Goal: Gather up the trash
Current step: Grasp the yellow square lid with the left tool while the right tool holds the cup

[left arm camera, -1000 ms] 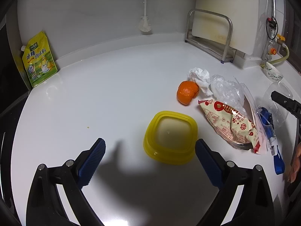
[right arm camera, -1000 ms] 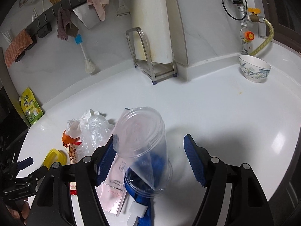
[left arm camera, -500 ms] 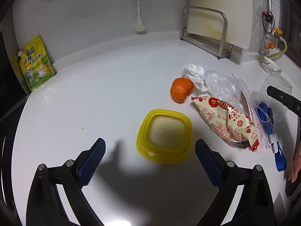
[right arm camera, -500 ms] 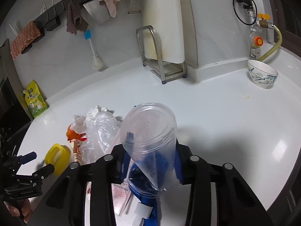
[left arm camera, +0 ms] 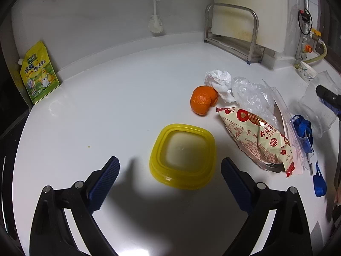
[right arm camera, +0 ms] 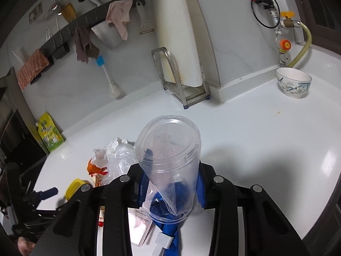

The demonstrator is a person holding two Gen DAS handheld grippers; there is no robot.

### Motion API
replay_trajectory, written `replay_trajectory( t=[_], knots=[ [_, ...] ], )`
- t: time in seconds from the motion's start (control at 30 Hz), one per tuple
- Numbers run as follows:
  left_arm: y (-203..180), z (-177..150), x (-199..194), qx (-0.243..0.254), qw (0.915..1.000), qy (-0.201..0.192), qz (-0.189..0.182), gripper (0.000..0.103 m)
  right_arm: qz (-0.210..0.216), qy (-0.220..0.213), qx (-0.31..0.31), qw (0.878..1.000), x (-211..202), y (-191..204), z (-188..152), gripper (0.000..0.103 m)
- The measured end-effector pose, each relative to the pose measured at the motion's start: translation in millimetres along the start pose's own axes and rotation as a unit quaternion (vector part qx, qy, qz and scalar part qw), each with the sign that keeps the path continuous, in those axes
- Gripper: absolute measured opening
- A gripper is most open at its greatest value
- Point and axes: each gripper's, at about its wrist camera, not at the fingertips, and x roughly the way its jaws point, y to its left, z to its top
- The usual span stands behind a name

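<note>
Two grippers work a white counter (left arm camera: 127, 106): the right gripper (right arm camera: 170, 188) squeezes a clear plastic cup (right arm camera: 168, 149) lying over a blue strap (right arm camera: 168, 237), while the left gripper (left arm camera: 170, 177) hangs wide above a yellow lid (left arm camera: 183, 155). Gentle pressure and a straight lift should avoid crushing the cup.

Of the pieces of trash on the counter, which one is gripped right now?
The clear plastic cup, clamped in the right gripper. The orange peel, tissue and snack wrapper lie untouched.
</note>
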Motion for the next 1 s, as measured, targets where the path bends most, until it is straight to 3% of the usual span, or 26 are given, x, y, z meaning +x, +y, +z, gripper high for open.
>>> replay_trajectory(
  t=[0.23, 0.3, 0.4, 0.6, 1.0],
  knots=[
    [0, 4, 12, -0.003, 0.9997, 0.024, 0.008, 0.092, 0.009, -0.004, 0.003, 1.000, -2, 0, 1, 0.035],
    [1, 4, 13, -0.006, 0.9996, 0.026, 0.004, 0.085, 0.009, -0.006, 0.005, 1.000, -3, -1, 1, 0.035],
    [2, 4, 13, -0.011, 0.9996, 0.025, -0.009, 0.067, 0.009, -0.008, 0.008, 1.000, -5, -2, 0, 0.035],
    [2, 3, 3, -0.007, 0.9998, 0.014, -0.013, 0.067, 0.008, -0.027, 0.012, 1.000, -17, -4, -1, 0.034],
    [-5, -10, -63, 0.004, 0.9992, -0.038, -0.014, 0.067, -0.024, -0.070, 0.047, 0.996, -72, -27, -22, 0.034]
  ],
)
